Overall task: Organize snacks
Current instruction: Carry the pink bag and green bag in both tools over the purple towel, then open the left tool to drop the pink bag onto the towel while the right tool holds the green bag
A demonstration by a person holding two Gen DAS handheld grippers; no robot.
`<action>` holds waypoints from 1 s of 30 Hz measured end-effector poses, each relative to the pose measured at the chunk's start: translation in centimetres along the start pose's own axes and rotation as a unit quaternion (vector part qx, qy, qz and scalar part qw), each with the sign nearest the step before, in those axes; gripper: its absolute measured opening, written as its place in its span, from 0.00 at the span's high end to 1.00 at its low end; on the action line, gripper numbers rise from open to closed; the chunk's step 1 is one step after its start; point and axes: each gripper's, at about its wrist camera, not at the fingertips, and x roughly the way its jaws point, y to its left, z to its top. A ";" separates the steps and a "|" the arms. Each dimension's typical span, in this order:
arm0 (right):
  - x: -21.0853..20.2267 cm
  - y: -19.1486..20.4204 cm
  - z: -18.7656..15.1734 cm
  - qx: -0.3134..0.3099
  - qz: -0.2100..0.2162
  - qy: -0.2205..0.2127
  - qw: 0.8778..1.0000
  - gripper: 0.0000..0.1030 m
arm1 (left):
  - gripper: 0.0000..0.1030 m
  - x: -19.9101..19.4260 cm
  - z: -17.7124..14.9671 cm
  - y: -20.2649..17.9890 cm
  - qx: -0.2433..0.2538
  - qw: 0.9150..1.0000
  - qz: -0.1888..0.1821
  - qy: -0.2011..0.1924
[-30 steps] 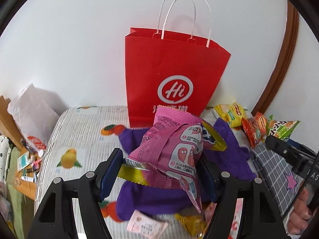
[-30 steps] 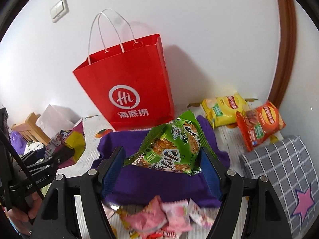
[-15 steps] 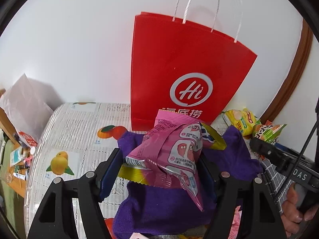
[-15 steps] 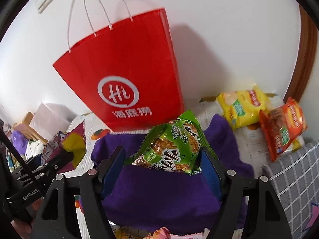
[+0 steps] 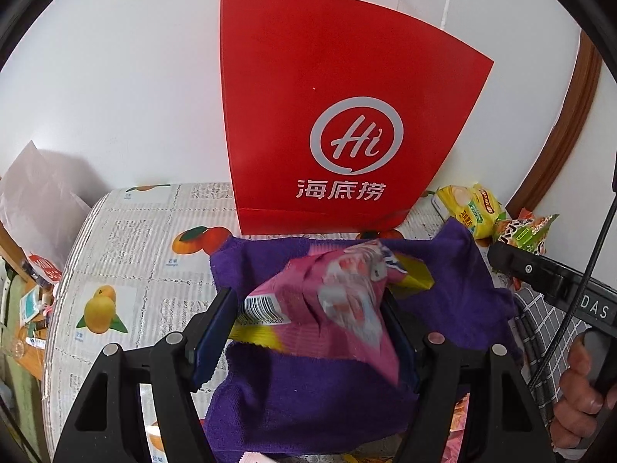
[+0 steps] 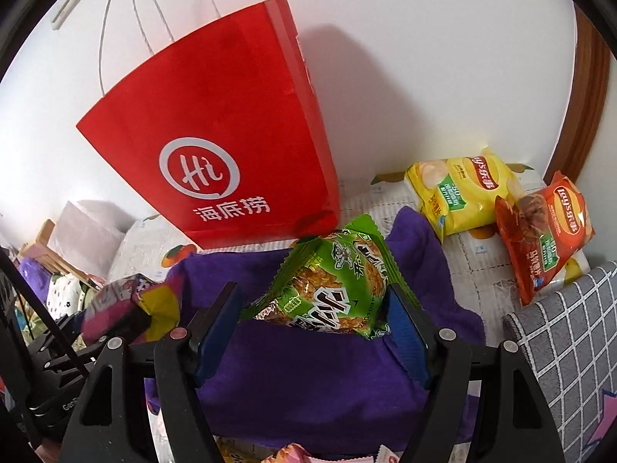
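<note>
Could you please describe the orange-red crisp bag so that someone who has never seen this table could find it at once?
Start at the tall red paper bag standing against the wall, then look right, past the purple cloth, to the table's far right corner. Two Lay's packets lie there side by side; the orange-red crisp bag is the outer one, overlapping the yellow Lay's packet beside it.

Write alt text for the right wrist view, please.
The right gripper grips a green snack pack over a purple cloth. A red bag stands behind; yellow and orange chip bags lie right.
</note>
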 end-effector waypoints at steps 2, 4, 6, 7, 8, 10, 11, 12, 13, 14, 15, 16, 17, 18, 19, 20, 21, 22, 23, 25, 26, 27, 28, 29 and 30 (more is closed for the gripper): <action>0.1 0.0 0.0 -0.001 -0.001 0.002 1.000 0.28 | 0.32 -0.3 0.0 -0.1 0.001 1.000 0.004 -0.005; 0.2 -0.1 -0.1 0.002 -0.001 0.005 1.000 0.28 | 0.32 -0.6 0.1 0.0 0.000 1.000 0.005 -0.010; 0.5 -0.1 -0.2 0.001 -0.002 0.012 1.000 0.28 | 0.32 -0.7 0.1 0.0 0.001 1.000 0.004 -0.011; 0.5 -0.1 -0.2 0.001 -0.002 0.014 1.000 0.28 | 0.34 -0.7 0.1 -0.1 0.002 1.000 0.002 -0.010; 0.6 -0.1 -0.2 0.002 -0.002 0.016 1.000 0.28 | 0.36 -0.6 0.1 -0.1 0.002 1.000 0.001 -0.008; 0.6 -0.1 -0.2 0.001 0.000 0.018 1.000 0.28 | 0.36 -0.5 0.1 -0.2 0.001 1.000 -0.008 -0.005; 0.6 0.0 -0.2 -0.001 0.000 0.018 1.000 0.28 | 0.36 -0.4 0.0 -0.3 0.001 1.000 -0.011 -0.002; 0.6 0.0 -0.2 -0.002 -0.001 0.017 1.000 0.28 | 0.36 -0.3 0.0 -0.4 0.002 1.000 -0.013 0.000; 0.6 0.0 -0.3 -0.004 -0.002 0.017 1.000 0.28 | 0.36 -0.3 0.0 -0.5 0.003 1.000 -0.010 0.001; 0.8 0.1 -0.3 -0.006 -0.004 0.018 1.000 0.28 | 0.36 -0.2 0.0 -0.6 0.004 1.000 -0.009 0.001; 1.0 0.1 -0.3 -0.006 -0.005 0.021 1.000 0.28 | 0.36 -0.3 0.0 -0.6 0.004 1.000 -0.009 0.001; 1.2 0.0 -0.4 -0.004 -0.005 0.025 1.000 0.28 | 0.36 -0.3 0.0 -0.5 0.004 1.000 -0.010 0.001; 1.6 0.0 -0.4 -0.002 -0.005 0.031 0.999 0.28 | 0.36 -0.5 0.0 -0.4 0.002 1.000 -0.010 0.000; 1.8 0.0 -0.5 -0.002 -0.005 0.036 0.999 0.28 | 0.36 -0.6 0.1 -0.3 0.000 1.000 -0.011 0.000; 2.3 0.1 -0.6 -0.005 -0.006 0.045 0.999 0.28 | 0.36 -0.7 0.1 -0.1 -0.002 1.000 -0.012 -0.002; 2.5 0.1 -0.7 -0.006 -0.006 0.050 0.999 0.28 | 0.36 -0.8 0.2 0.1 -0.004 1.000 -0.011 -0.003; 2.8 0.1 -0.8 -0.005 -0.005 0.056 0.998 0.28 | 0.36 -0.8 0.2 0.3 -0.008 1.000 -0.009 -0.004; 3.2 0.1 -0.9 -0.002 -0.004 0.063 0.998 0.28 | 0.36 -0.8 0.3 0.4 -0.009 1.000 -0.008 -0.004; 3.5 0.1 -0.9 -0.001 -0.004 0.068 0.998 0.28 | 0.36 -0.8 0.3 0.5 -0.010 1.000 -0.008 -0.003; 4.0 0.1 -1.1 0.000 -0.002 0.080 0.997 0.28 | 0.36 -0.6 0.3 0.6 -0.012 1.000 -0.008 0.000; 4.3 0.0 -1.2 0.002 -0.002 0.085 0.996 0.28 | 0.36 -0.6 0.3 0.6 -0.012 1.000 -0.008 0.002; 4.5 -0.1 -1.3 0.004 -0.004 0.089 0.996 0.28 | 0.36 -0.6 0.3 0.6 -0.012 1.000 -0.009 0.002; 4.8 -0.2 -1.4 0.009 -0.005 0.094 0.995 0.28 | 0.36 -0.6 0.3 0.6 -0.011 1.000 -0.009 0.002; 4.9 -0.3 -1.3 0.011 -0.004 0.097 0.995 0.28 | 0.36 -0.7 0.3 0.5 -0.010 1.000 -0.010 0.003; 5.1 -0.4 -1.4 0.014 -0.002 0.100 0.995 0.28 | 0.36 -0.7 0.3 0.5 -0.009 1.000 -0.010 0.003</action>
